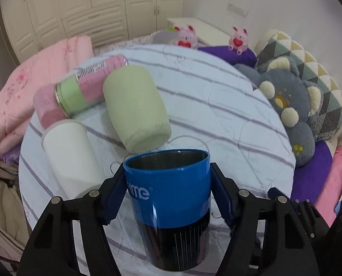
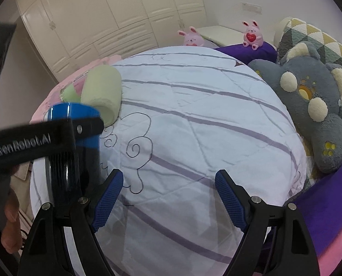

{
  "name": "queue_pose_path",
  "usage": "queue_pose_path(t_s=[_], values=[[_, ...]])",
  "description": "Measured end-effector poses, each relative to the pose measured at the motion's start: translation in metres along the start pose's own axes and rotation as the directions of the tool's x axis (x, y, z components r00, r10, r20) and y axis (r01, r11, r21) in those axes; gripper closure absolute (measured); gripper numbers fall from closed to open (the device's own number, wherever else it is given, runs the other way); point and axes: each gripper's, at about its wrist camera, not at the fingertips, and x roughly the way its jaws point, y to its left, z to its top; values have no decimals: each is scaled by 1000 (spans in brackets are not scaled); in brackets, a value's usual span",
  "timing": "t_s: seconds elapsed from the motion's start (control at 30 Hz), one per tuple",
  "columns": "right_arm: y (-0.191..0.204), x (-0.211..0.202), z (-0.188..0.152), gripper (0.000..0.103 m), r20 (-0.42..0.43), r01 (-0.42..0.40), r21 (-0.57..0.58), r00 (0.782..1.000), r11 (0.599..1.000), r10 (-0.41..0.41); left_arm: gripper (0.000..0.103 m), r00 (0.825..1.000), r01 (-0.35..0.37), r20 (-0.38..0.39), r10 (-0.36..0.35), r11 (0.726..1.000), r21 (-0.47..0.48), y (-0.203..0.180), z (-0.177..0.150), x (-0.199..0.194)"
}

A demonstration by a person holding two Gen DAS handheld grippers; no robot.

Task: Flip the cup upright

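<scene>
The left gripper [image 1: 167, 191] clamps the blue cup [image 1: 171, 197] between its pads, holding it mouth-up above the striped quilt [image 1: 217, 115]. The right gripper [image 2: 168, 197] stands wide open and holds nothing, over the quilt to the cup's right. Behind the cup a green cup [image 1: 136, 110], a white cup [image 1: 72, 156] and a pink bottle [image 1: 88, 82] lie on their sides.

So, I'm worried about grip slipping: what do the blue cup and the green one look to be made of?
Blue-and-black cup: seemingly glossy plastic shell, sharp reflections; grey, metal-looking inside. Pale green cup: matte, no glare, perhaps ceramic or frosted plastic; cannot tell.
</scene>
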Motion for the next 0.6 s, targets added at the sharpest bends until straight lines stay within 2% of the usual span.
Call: queue_pose_path(t_s=[0.13,0.4,0.6], values=[[4,0,1,20,18,6,-6,1000,1000,-5,34,997,0,74,-1,1000,16,-2,1,-12],[7,5,-3,20,7,20,-12,1000,1000,-20,35,989,38,142,-41,999,24,-4,-3,-22],[12,4,-5,20,5,29,-24,1000,999,-29,35,983,40,179,-45,999,33,-7,-6,-28]])
